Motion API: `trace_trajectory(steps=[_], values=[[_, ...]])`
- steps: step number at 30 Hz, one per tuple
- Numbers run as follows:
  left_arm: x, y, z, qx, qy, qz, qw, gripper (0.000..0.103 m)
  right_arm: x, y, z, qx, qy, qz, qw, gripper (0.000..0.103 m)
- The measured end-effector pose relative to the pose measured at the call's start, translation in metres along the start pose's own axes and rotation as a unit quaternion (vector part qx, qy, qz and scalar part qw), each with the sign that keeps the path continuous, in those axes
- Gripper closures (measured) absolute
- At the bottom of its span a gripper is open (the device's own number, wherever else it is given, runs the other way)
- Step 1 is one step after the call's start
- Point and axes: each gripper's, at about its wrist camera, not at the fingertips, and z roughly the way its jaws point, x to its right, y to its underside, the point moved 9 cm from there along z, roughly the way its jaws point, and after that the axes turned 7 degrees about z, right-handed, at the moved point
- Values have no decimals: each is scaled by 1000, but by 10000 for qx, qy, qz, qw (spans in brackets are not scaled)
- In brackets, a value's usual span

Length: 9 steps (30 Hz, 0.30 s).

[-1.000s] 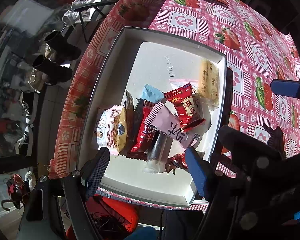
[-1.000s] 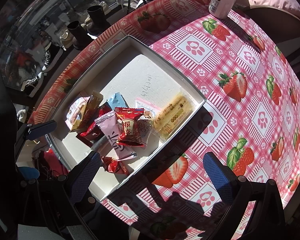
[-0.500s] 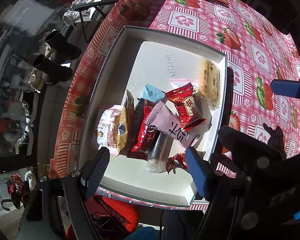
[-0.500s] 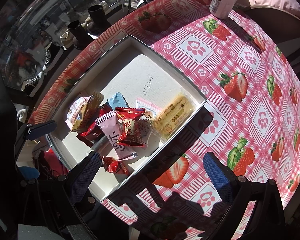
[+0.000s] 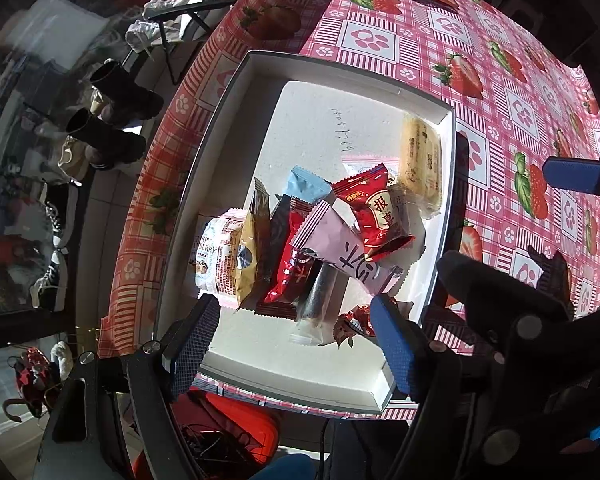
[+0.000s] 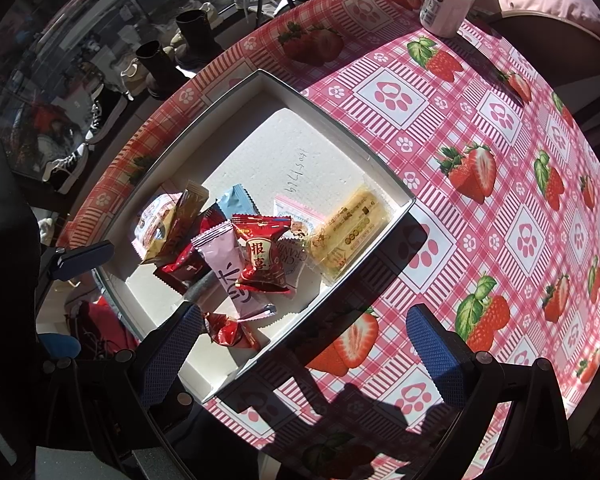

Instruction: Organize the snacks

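Over the white tray (image 5: pixel 228 92), left gripper (image 5: pixel 296 332) jaws apart and empty, snack packets (image 5: pixel 320 240) heaped below; in the right view, right gripper (image 6: pixel 300 344) jaws wide, empty, straddling the tray edge above the strawberry tablecloth (image 6: pixel 500 200), bottle (image 6: pixel 448 0) far off

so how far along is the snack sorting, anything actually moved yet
Done: nothing looks sorted. The snacks still lie jumbled in the white tray, the red packet overlapping the pink one, with a yellow bar apart by the wall.
In hand: nothing. The left gripper and right gripper both hover open and empty above.
Left: pick up and arrange every packet.
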Motion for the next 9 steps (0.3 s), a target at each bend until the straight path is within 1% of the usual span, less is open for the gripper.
trace_trajectory(steps=[3,7,9], values=[[-1,0,1,13,-7,-28,10000,22,0,0,0,-5,-1,5,10000,0],[-3,-3,-7,294,-56,-47,9995,22,0,0,0,1,-17,23,10000,0],[-3,-4,-6,261,-24,-67,9996,22,-2,0,-1,8,-12,28,10000,0]])
